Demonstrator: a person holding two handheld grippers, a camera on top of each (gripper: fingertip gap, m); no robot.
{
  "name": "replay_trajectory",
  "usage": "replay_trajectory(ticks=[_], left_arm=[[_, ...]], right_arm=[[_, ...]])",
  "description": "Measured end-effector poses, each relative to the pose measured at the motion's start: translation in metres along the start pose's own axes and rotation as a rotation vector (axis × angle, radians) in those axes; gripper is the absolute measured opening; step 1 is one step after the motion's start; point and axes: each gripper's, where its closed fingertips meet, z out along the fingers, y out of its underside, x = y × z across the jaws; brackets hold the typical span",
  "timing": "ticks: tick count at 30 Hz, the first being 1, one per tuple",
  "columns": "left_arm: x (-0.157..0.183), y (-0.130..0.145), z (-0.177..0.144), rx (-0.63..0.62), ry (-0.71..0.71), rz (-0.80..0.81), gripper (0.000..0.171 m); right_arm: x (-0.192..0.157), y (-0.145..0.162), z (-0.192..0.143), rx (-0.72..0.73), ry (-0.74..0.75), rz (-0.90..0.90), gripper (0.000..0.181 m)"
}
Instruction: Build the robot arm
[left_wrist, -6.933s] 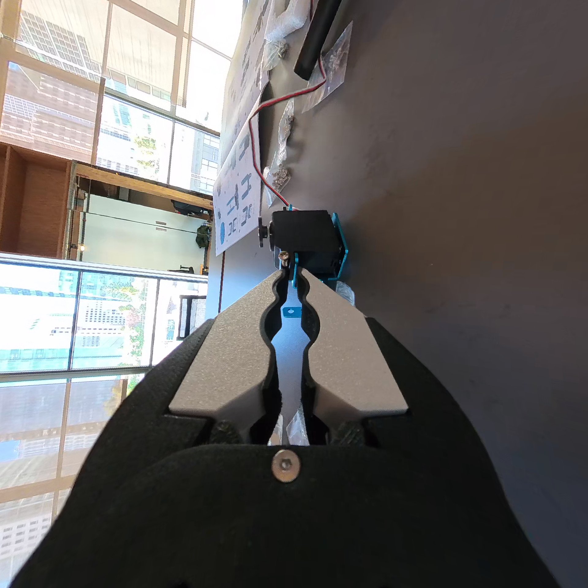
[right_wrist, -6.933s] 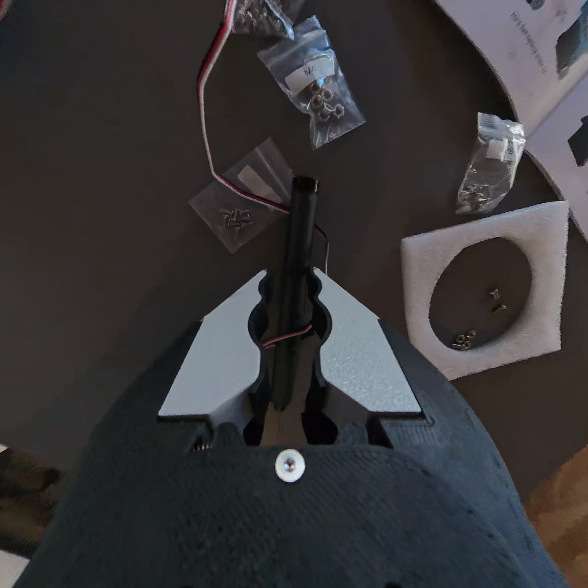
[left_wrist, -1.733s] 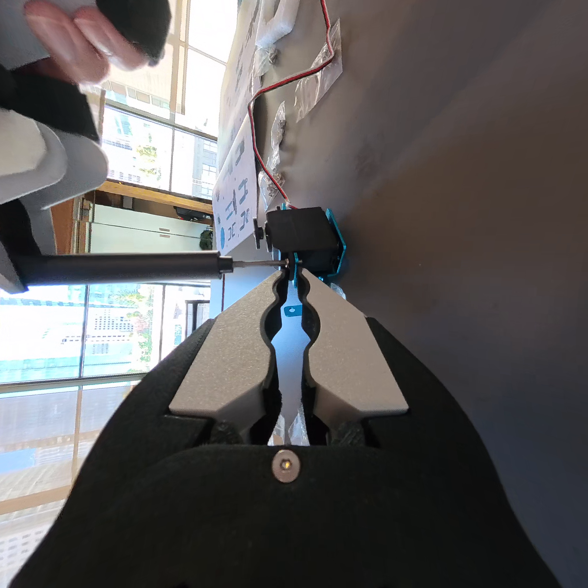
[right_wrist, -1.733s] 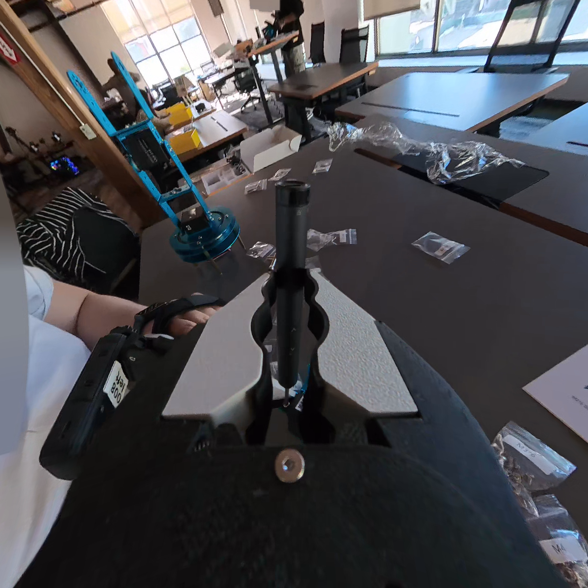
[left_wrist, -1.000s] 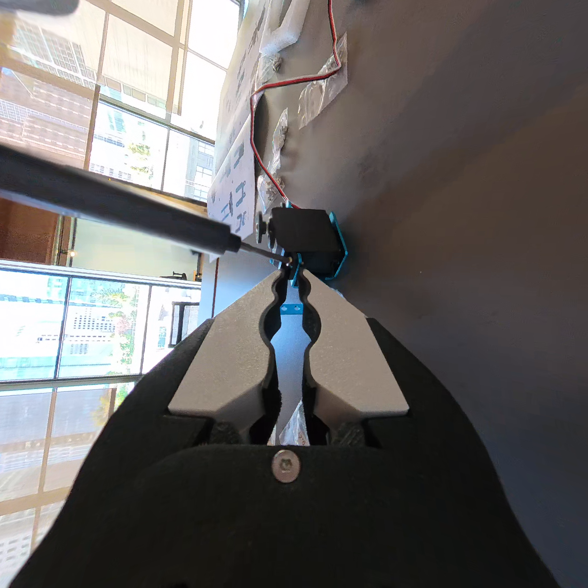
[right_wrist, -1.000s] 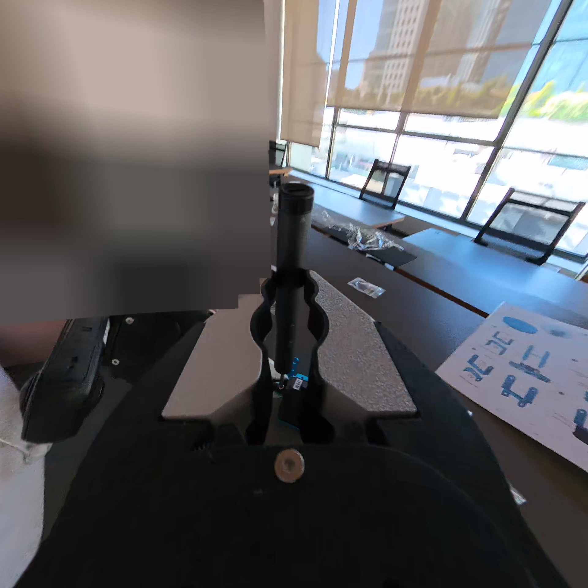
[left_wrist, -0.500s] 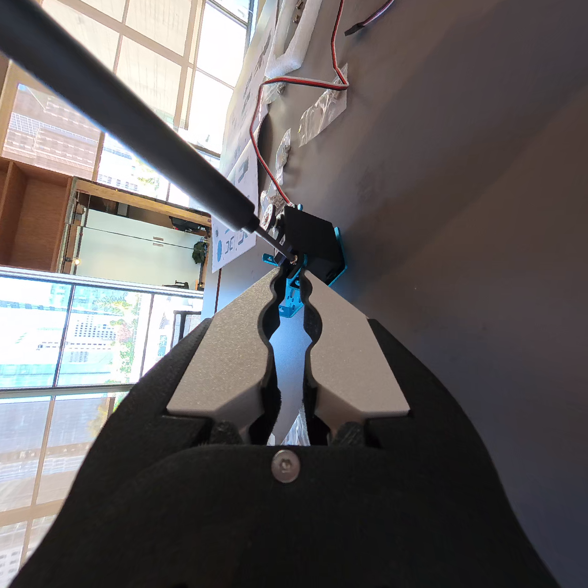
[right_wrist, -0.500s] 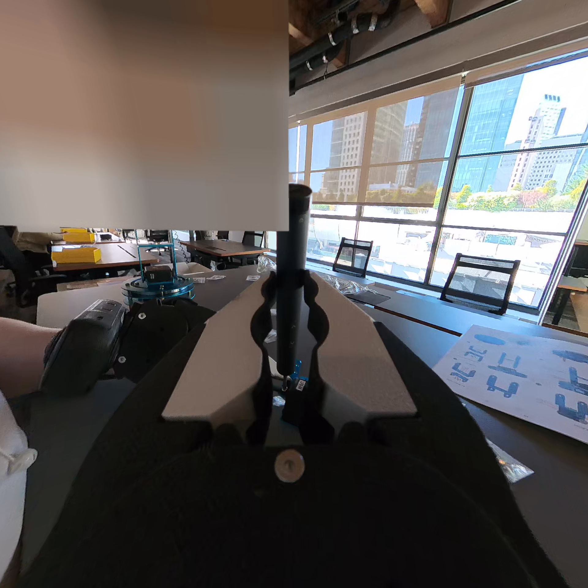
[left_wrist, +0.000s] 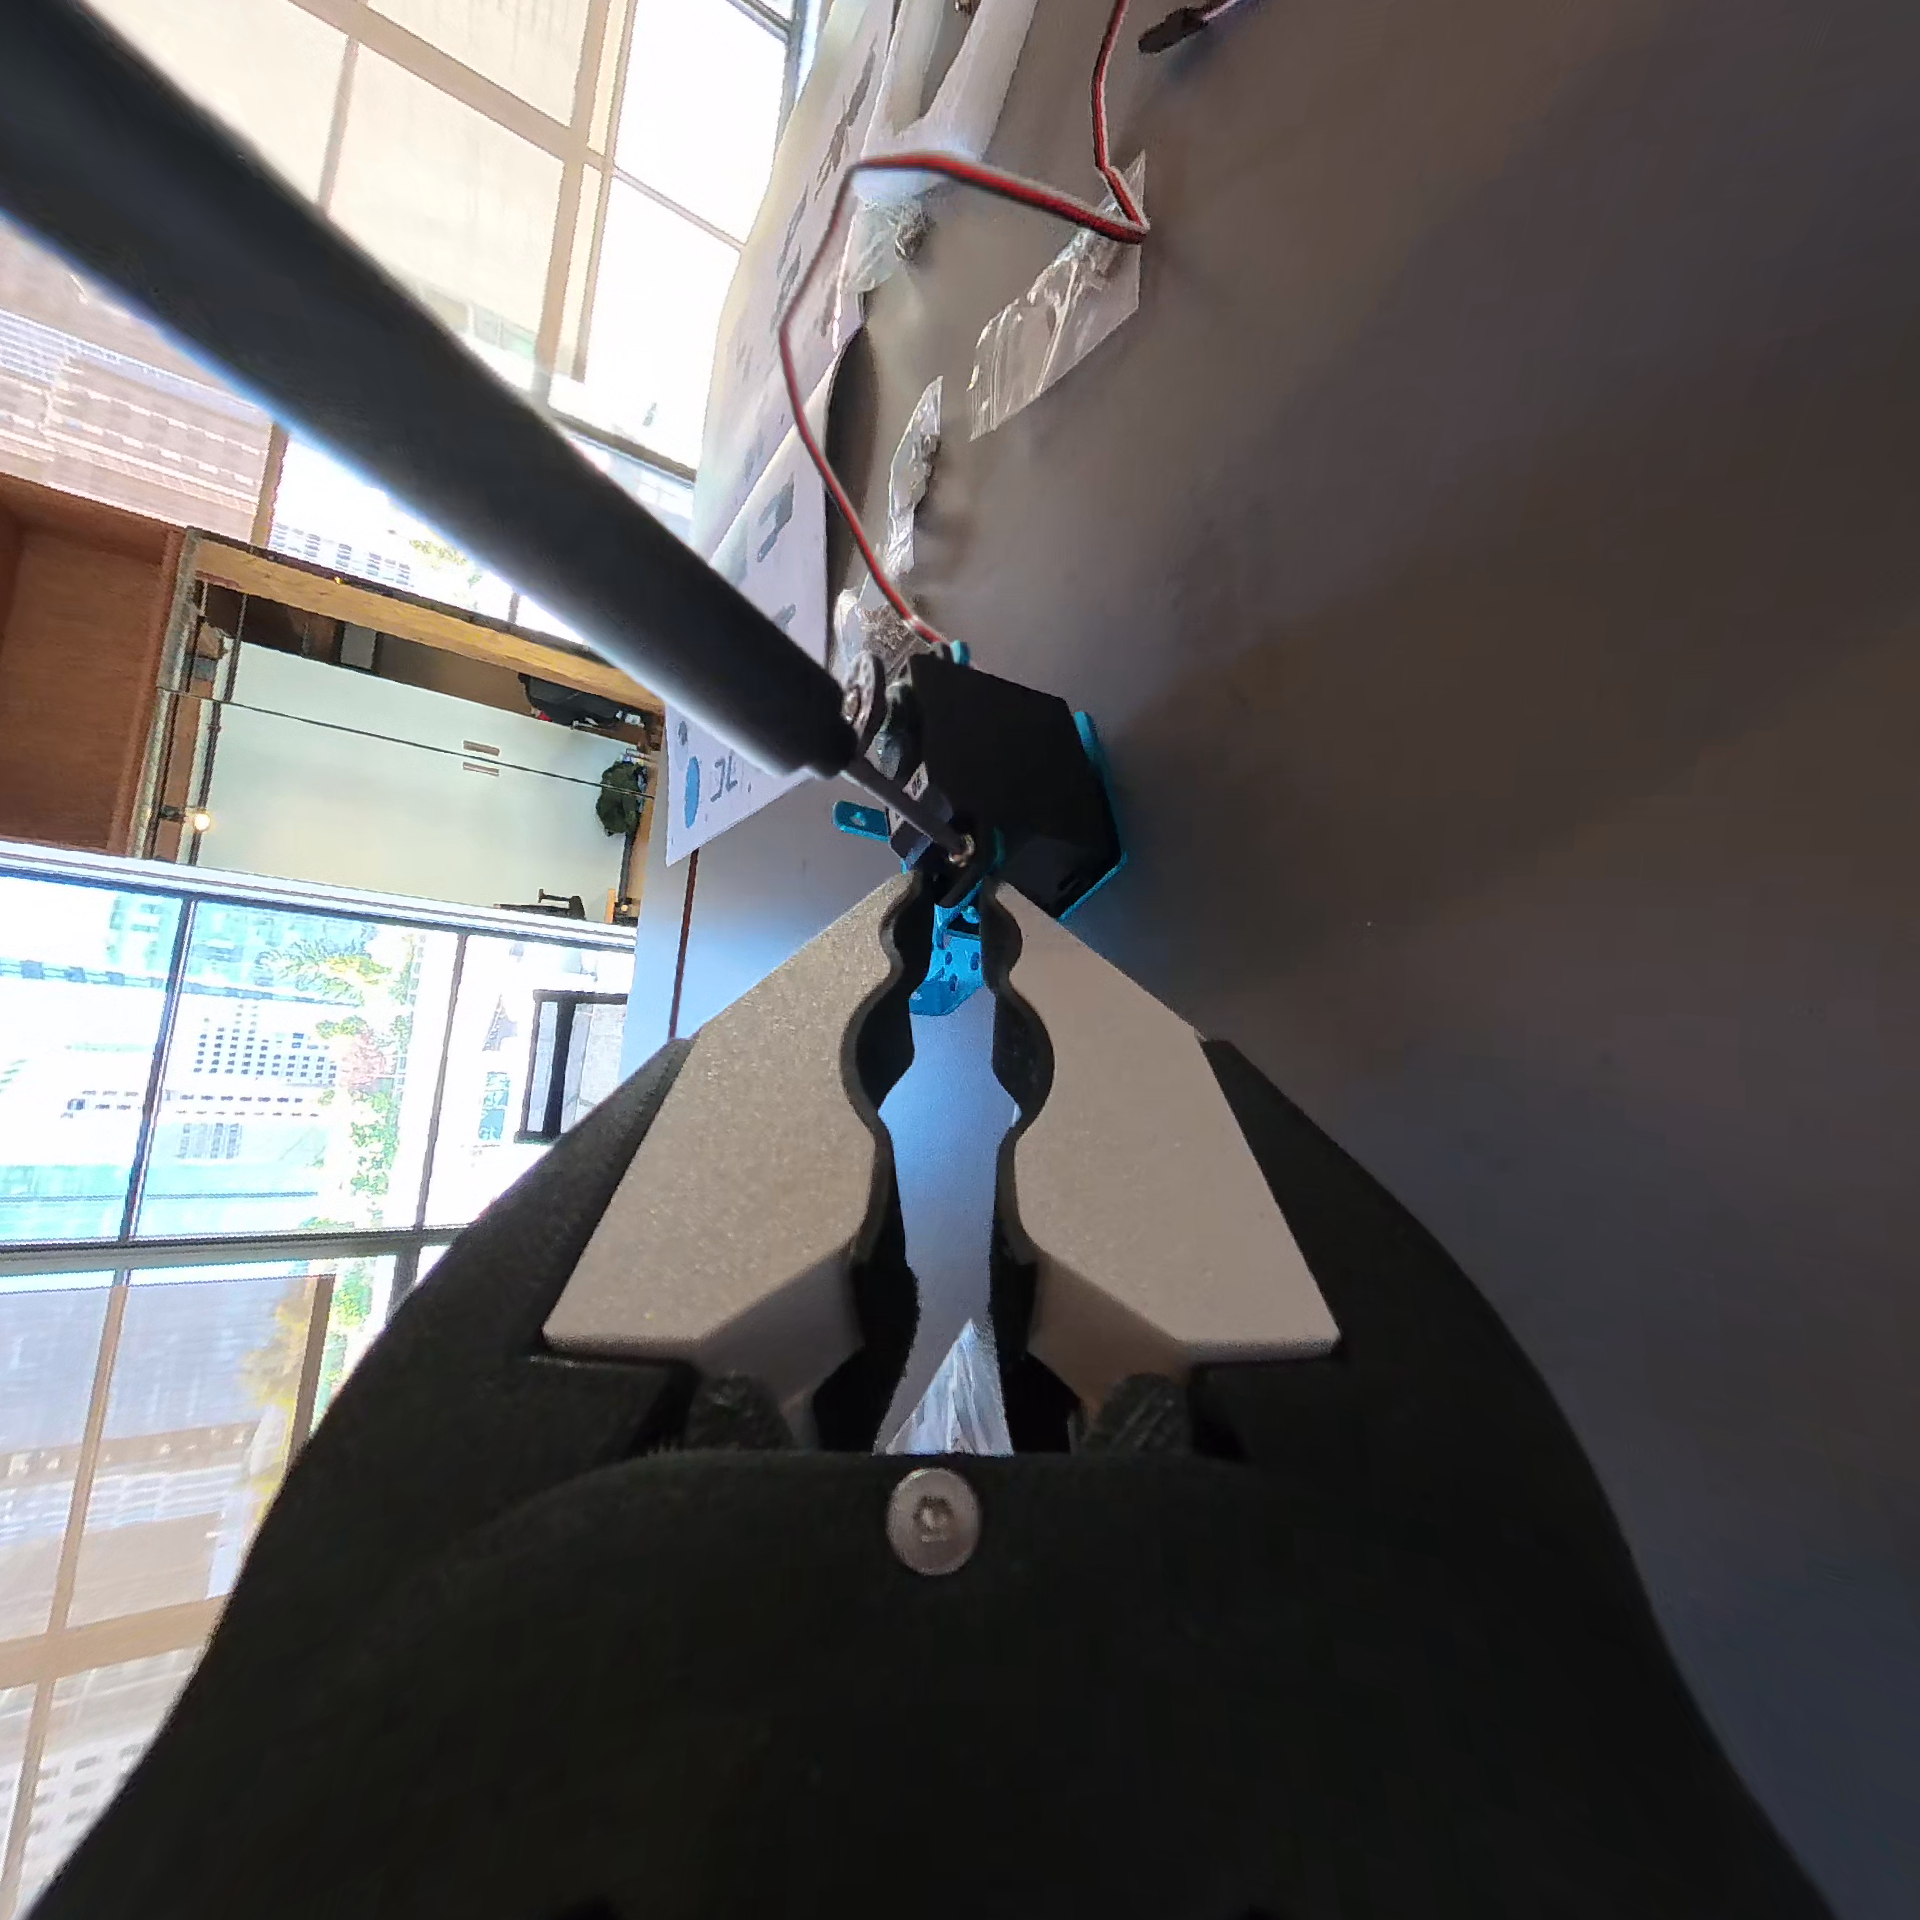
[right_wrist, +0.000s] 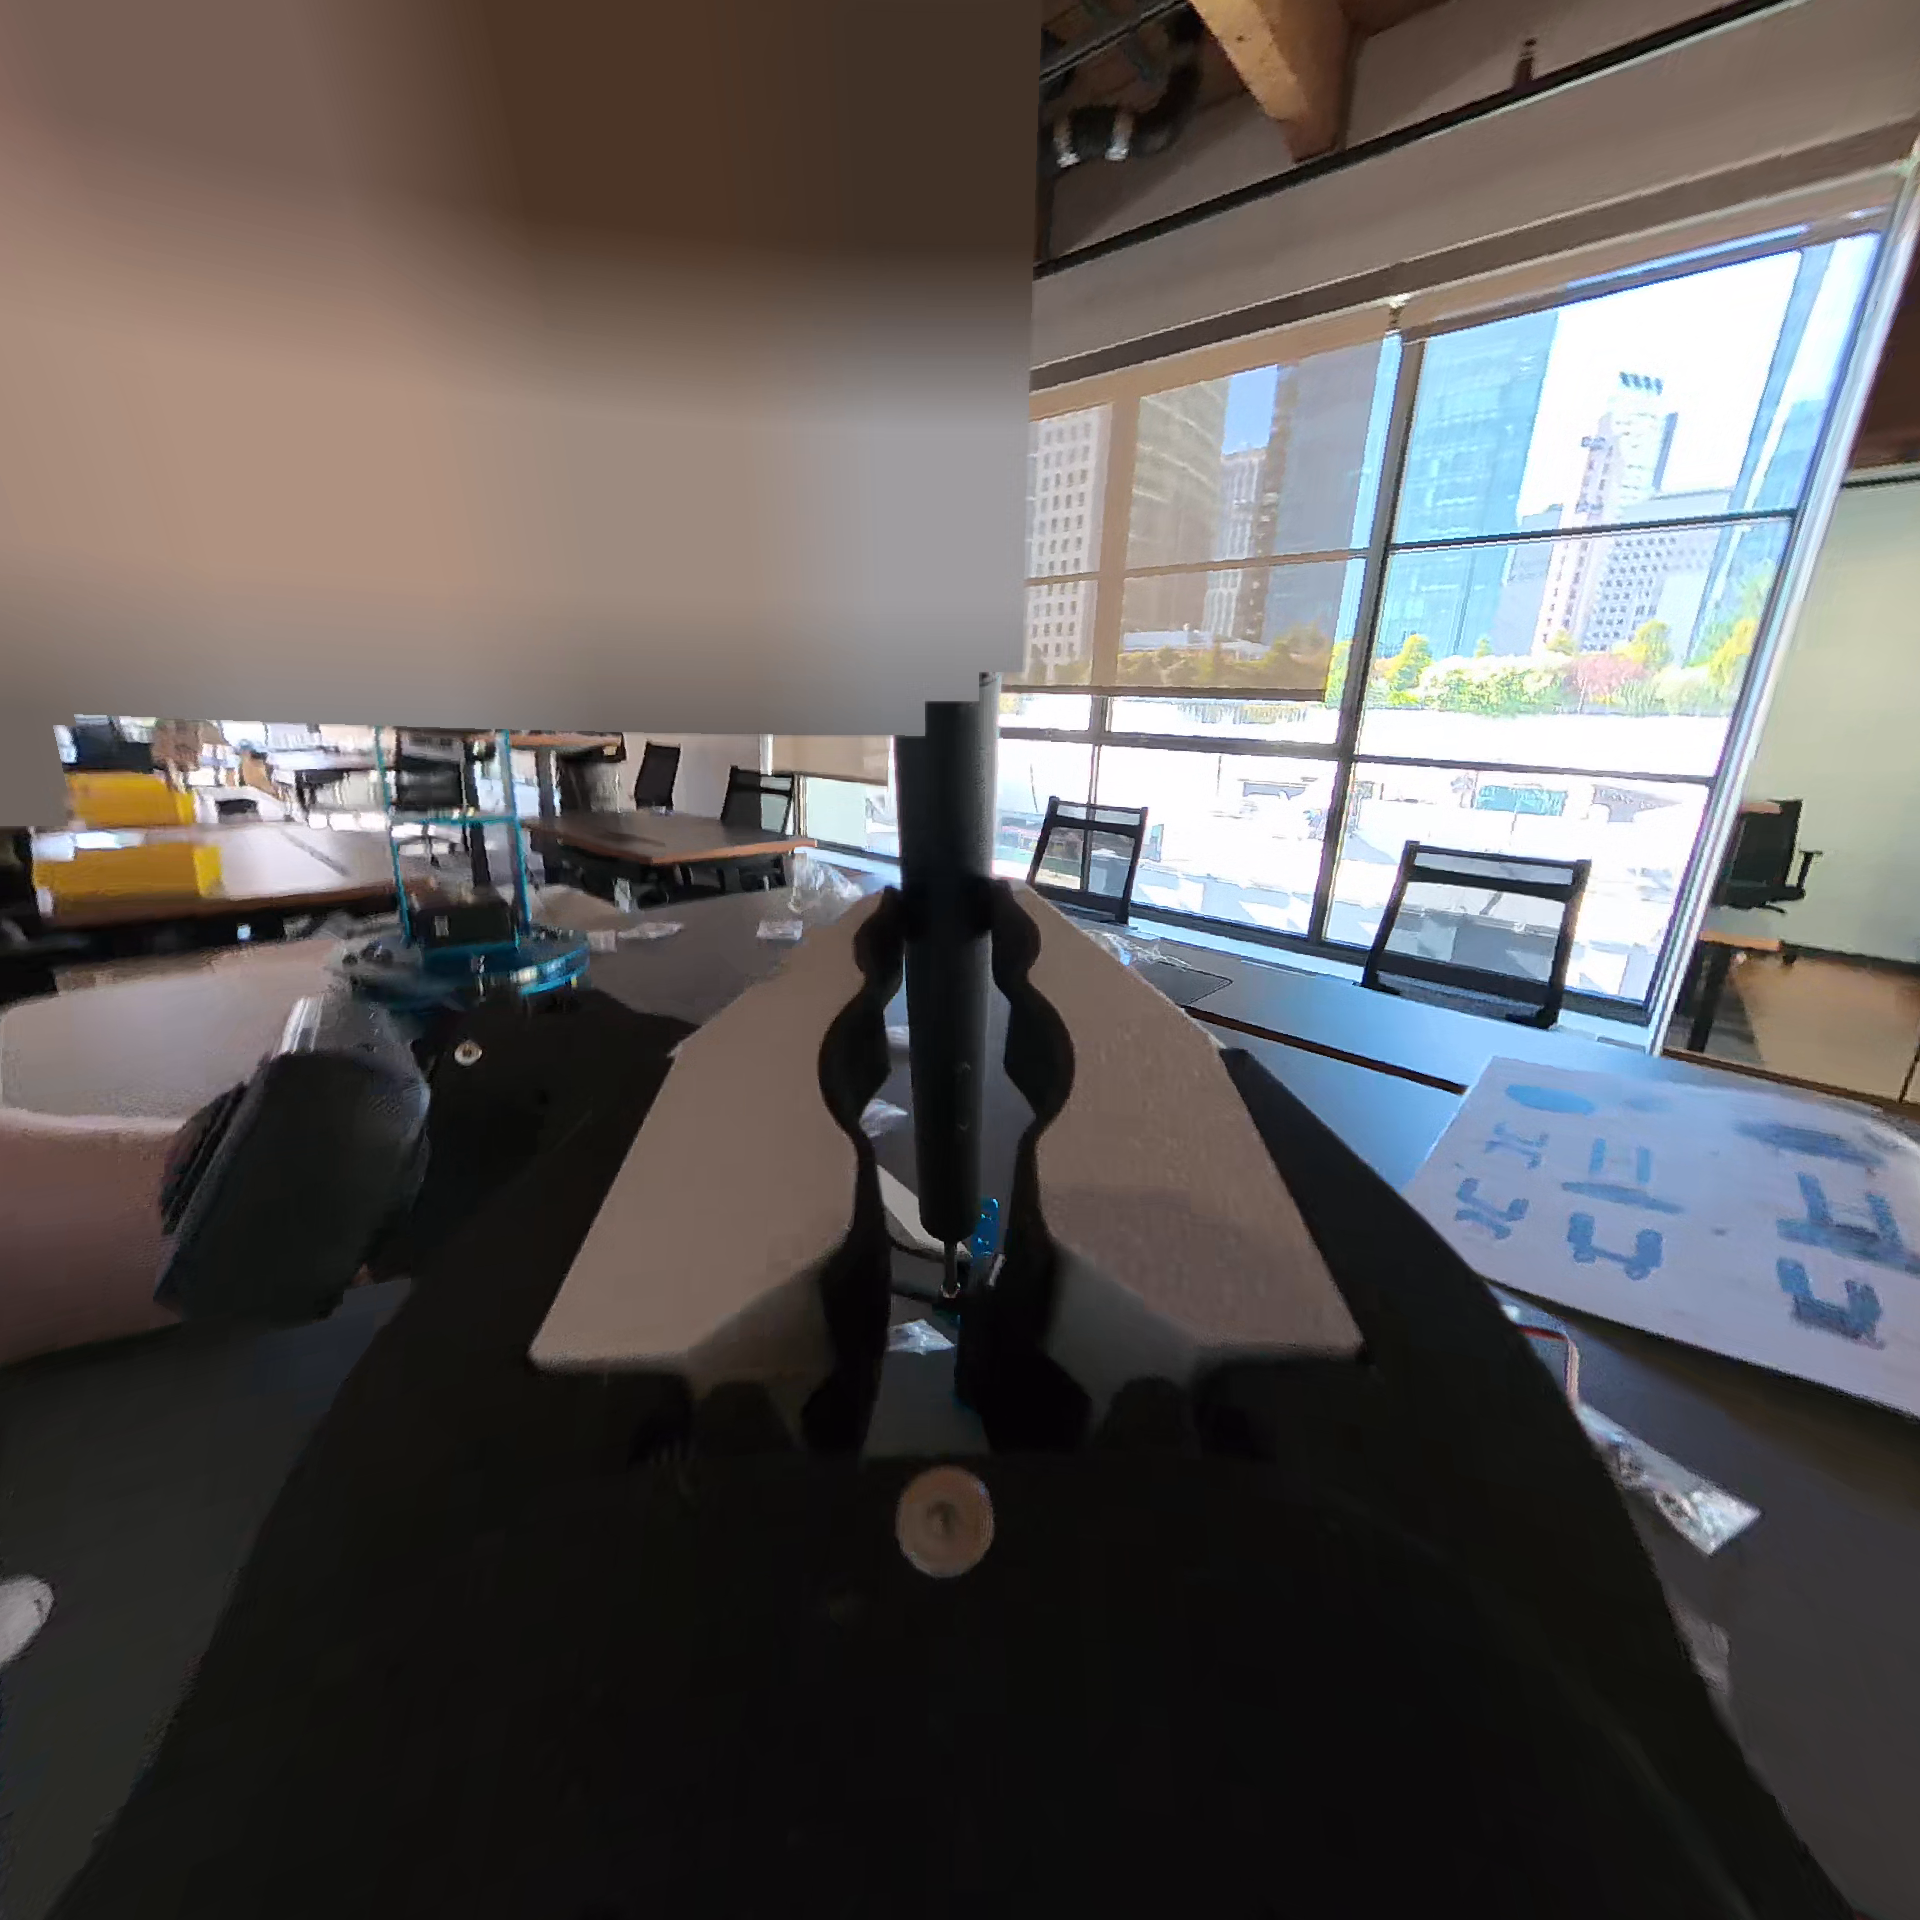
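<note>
1. Grey-padded left gripper (left_wrist: 951, 894) pinches the blue bracket (left_wrist: 948, 977) carrying the black servo (left_wrist: 1003, 753) against the dark table (left_wrist: 1507, 727); keep it steady.
2. Right gripper (right_wrist: 943, 904) clamps the black screwdriver (right_wrist: 943, 997); its tip meets the screw (left_wrist: 962, 850); press squarely along the axis.

Big windows (right_wrist: 1455, 623) let in bright sun. Dark desks (right_wrist: 665, 831) and black chairs (right_wrist: 1475, 925) stand far off.
</note>
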Motion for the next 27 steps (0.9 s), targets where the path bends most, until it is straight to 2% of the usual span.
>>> replay_trajectory(ticks=[3, 11, 19, 27], left_arm=[[0.001, 0.001, 0.001, -0.006, -0.006, 0.029, 0.008], [0.004, 0.001, 0.001, -0.001, -0.001, 0.041, 0.006], [0.003, 0.000, 0.003, 0.025, -0.067, 0.127, 0.004], [0.002, -0.003, 0.006, 0.048, -0.096, 0.142, 0.004]], right_arm=[[-0.004, 0.002, 0.007, -0.063, -0.035, -0.065, 0.016], [0.003, 0.007, 0.040, -0.295, -0.109, -0.029, 0.016], [0.013, 0.015, 0.062, -0.406, -0.138, 0.021, 0.016], [0.016, 0.022, 0.074, -0.456, -0.172, 0.032, 0.017]])
